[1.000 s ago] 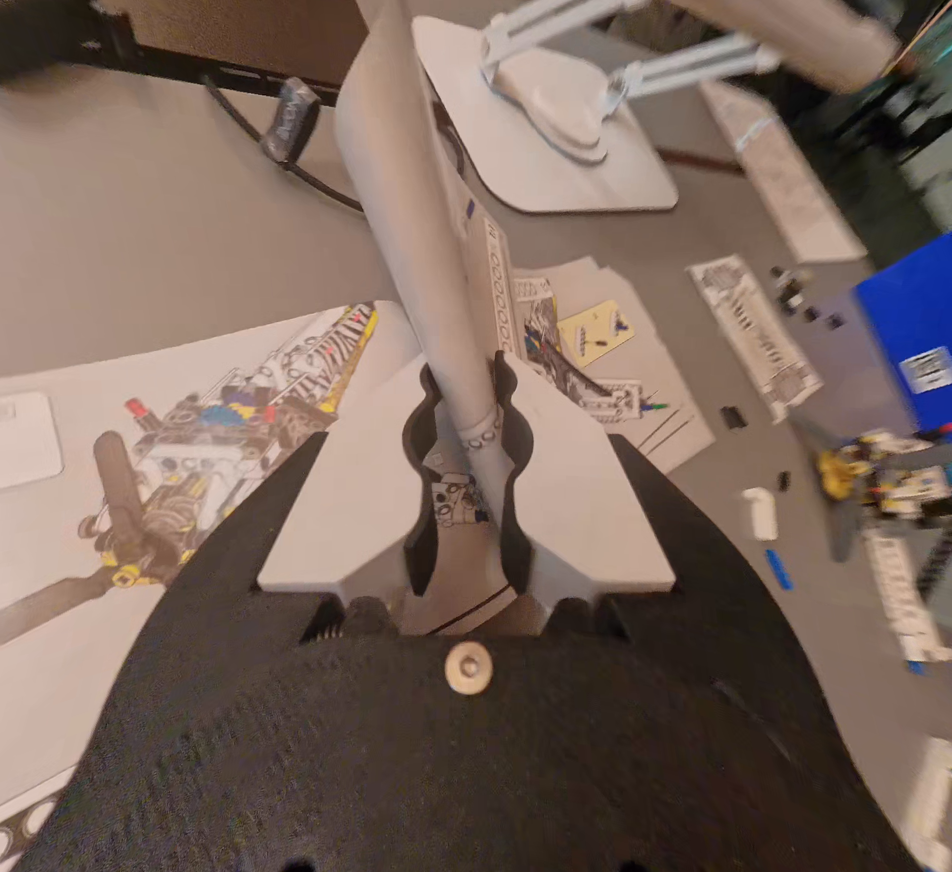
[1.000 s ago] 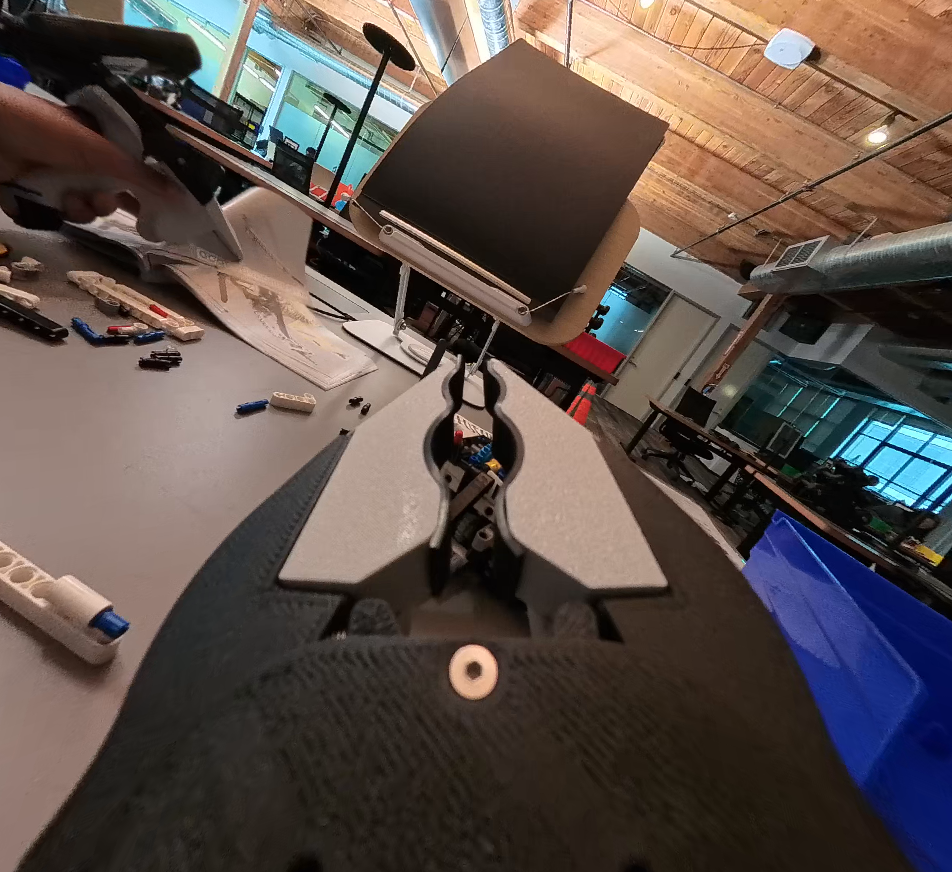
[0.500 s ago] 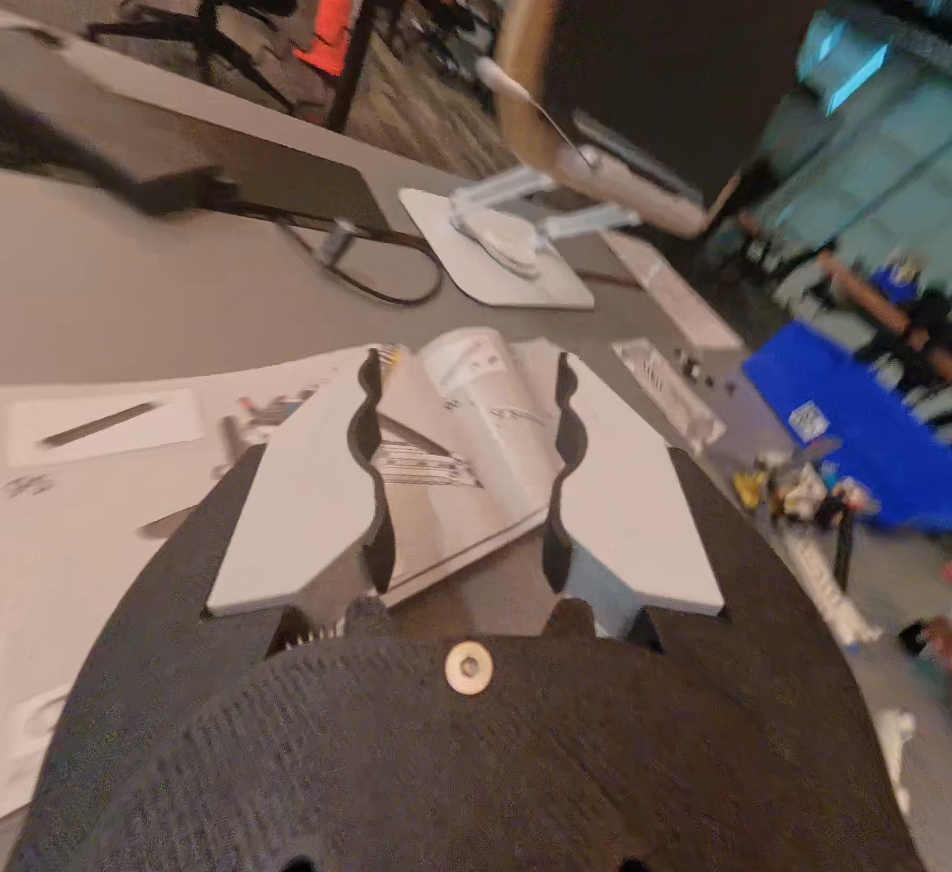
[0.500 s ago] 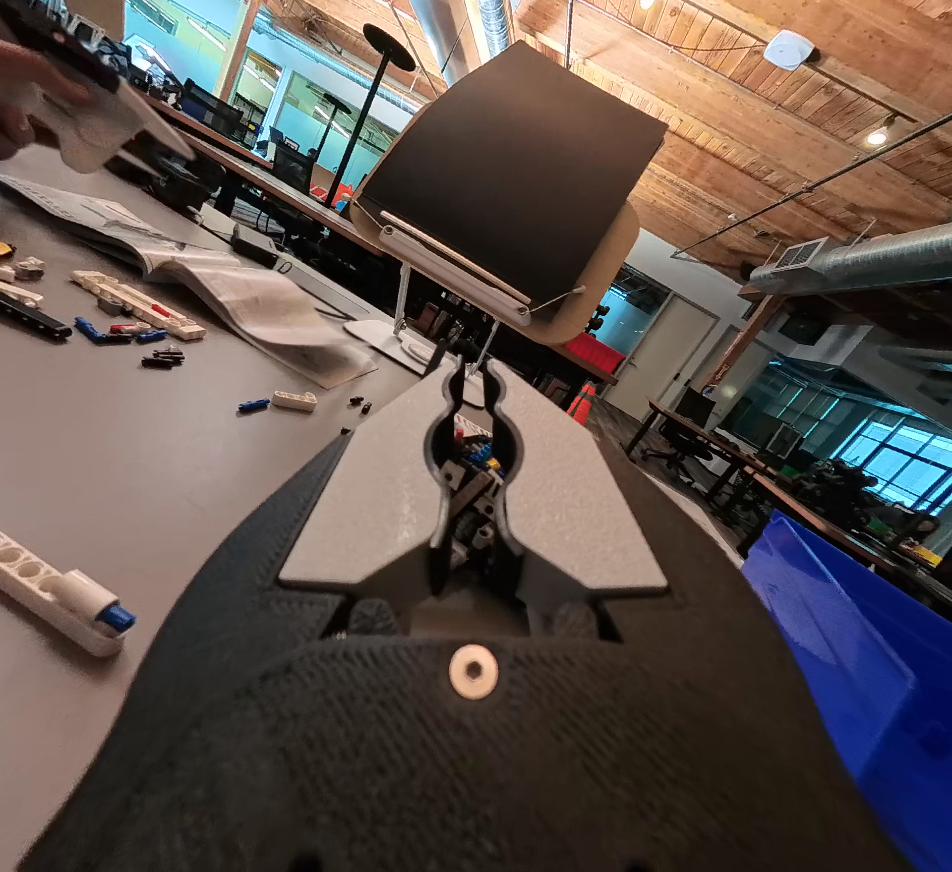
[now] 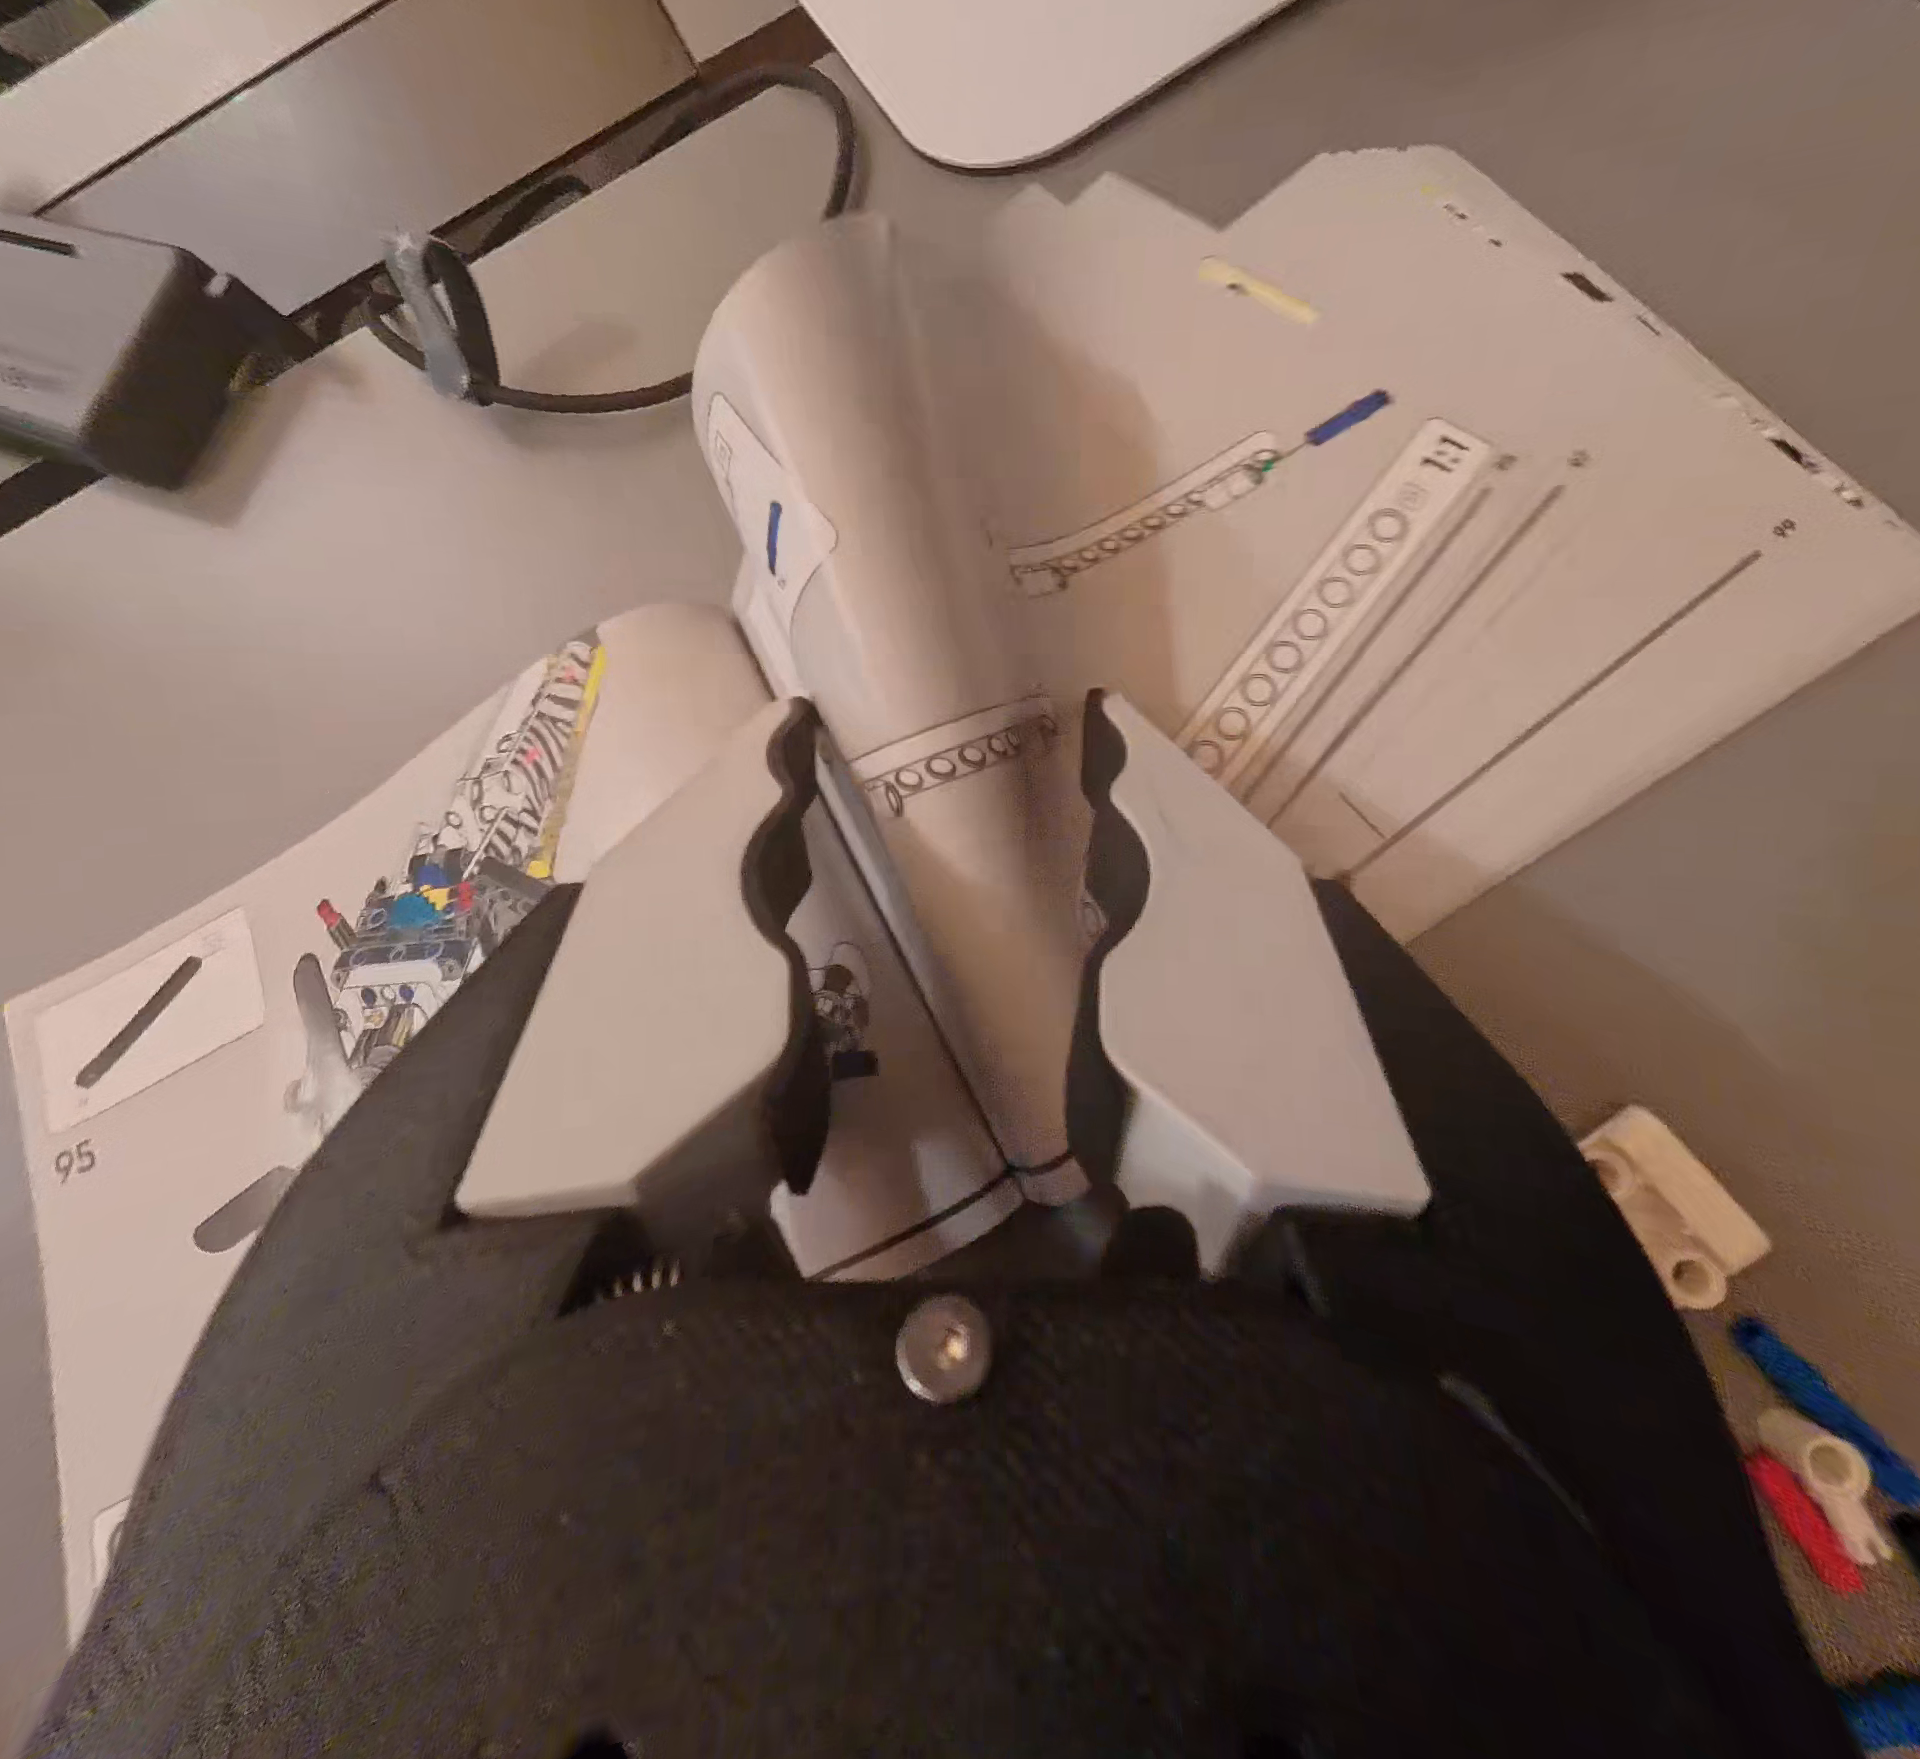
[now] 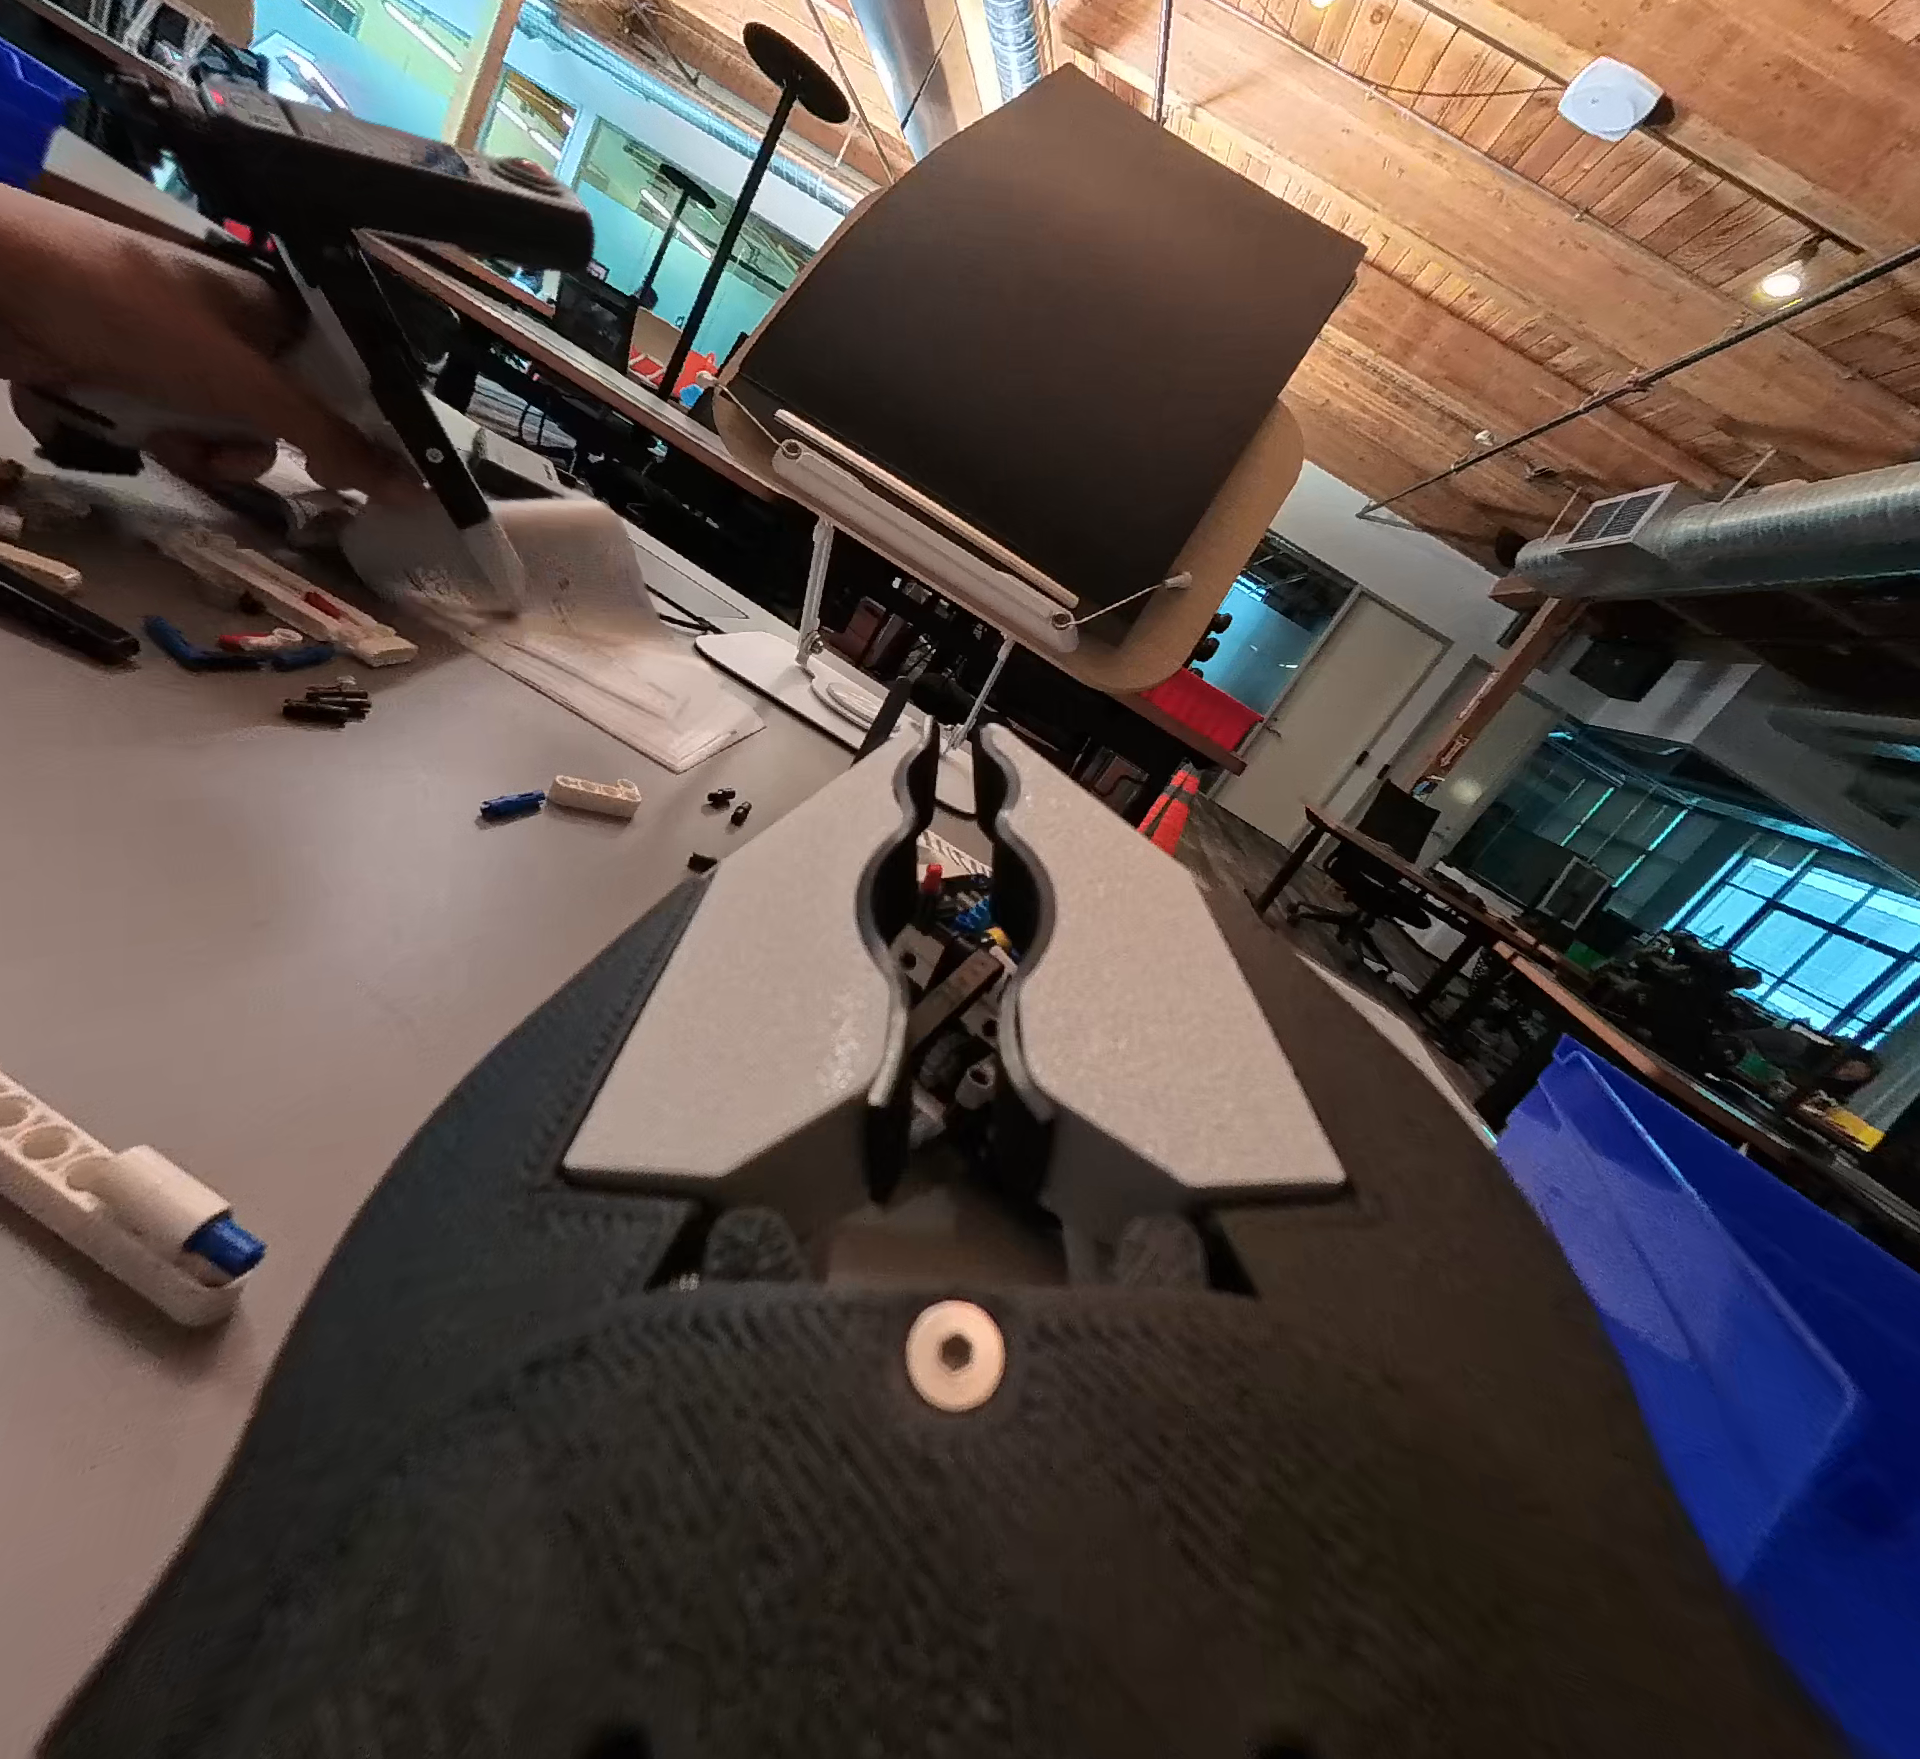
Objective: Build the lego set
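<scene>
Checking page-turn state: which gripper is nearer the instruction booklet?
Left. The left gripper is right at the instruction booklet, its open fingers straddling a curled-up page. The right gripper is well off to the side, shut on a partly built lego model.

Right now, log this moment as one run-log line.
left hand-held gripper: open, straddling curled page of instruction booklet | right hand-held gripper: shut on lego assembly | loose parts on table
</scene>
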### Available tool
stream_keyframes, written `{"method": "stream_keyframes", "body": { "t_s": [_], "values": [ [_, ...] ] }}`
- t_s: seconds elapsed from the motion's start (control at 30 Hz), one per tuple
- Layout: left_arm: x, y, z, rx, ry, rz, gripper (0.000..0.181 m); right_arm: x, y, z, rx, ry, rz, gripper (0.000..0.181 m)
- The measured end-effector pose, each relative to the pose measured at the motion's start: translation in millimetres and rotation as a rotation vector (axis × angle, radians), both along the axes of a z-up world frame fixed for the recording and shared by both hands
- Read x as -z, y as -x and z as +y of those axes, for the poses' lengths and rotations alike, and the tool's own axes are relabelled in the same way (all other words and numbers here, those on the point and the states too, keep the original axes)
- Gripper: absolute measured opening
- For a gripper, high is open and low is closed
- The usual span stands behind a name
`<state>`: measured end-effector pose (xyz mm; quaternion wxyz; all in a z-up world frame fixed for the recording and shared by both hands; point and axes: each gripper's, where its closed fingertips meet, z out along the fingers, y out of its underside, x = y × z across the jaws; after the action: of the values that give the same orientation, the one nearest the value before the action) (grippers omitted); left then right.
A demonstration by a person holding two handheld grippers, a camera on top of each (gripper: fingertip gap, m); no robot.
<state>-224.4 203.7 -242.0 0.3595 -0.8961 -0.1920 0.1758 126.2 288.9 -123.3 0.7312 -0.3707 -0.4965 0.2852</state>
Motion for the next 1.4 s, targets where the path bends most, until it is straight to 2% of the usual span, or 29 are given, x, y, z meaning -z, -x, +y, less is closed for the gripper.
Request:
{"method": "stream_keyframes", "body": {
  "t_s": [0.03, 0.13, 0.23, 0.37, 0.47, 0.6, 0.77, 0.9, 1.0, 1.13, 1.27, 1.33, 1.4],
  "values": [
    [-1.3, 1.9, -1.3, -0.003, -0.021, -0.014, 0.047, 0.2, 0.1, -0.4, -0.001, -0.001, -0.001, 0.005],
    [-11.0, 7.8, -4.4, -0.026, -0.151, -0.135, 0.029, 0.7, 0.3, -1.7, -0.004, -0.007, -0.006, 0.004],
    [-23.9, 17.9, -10.3, -0.072, -0.386, -0.355, 0.013, 0.2, -0.3, -2.1, -0.006, -0.006, -0.003, 0.004],
    [-28.1, 29.0, -24.5, -0.111, -0.637, -0.676, 0.006, 0.3, 0.0, -2.5, -0.008, -0.004, -0.004, 0.004],
    [-32.8, 29.1, -29.9, -0.089, -0.749, -0.827, 0.010, 1.1, 1.1, -3.7, -0.009, -0.011, -0.010, 0.004],
    [-44.5, 23.8, -30.6, -0.021, -0.803, -0.867, 0.022, 1.6, 1.7, -4.3, -0.009, -0.016, -0.014, 0.004],
    [-43.7, 23.1, -31.0, -0.017, -0.790, -0.846, 0.004, 1.5, 1.9, -4.9, -0.011, -0.019, -0.014, 0.004],
    [-44.2, 21.9, -30.5, -0.009, -0.810, -0.885, 0.004, -2.8, 0.9, -8.1, -0.006, -0.040, 0.004, 0.004],
    [-43.8, 22.8, -33.0, -0.009, -0.849, -0.938, 0.002, -16.8, 6.9, -20.3, -0.038, 0.011, 0.023, 0.004],
    [-45.7, 23.1, -33.8, 0.004, -0.895, -1.024, 0.001, -46.5, 48.5, -60.5, -0.279, 0.217, -0.032, 0.015],
    [-44.9, 23.3, -33.5, 0.007, -0.886, -1.015, 0.000, -67.6, 113.0, -75.5, -0.395, 0.318, -0.129, 0.035],
    [-44.7, 23.6, -33.6, 0.008, -0.891, -1.014, 0.000, -68.1, 153.4, -79.6, -0.477, 0.401, -0.165, 0.042],
    [-44.8, 23.3, -33.6, 0.010, -0.893, -1.015, 0.000, -58.8, 196.0, -80.7, -0.584, 0.567, -0.237, 0.051]
  ]
}}
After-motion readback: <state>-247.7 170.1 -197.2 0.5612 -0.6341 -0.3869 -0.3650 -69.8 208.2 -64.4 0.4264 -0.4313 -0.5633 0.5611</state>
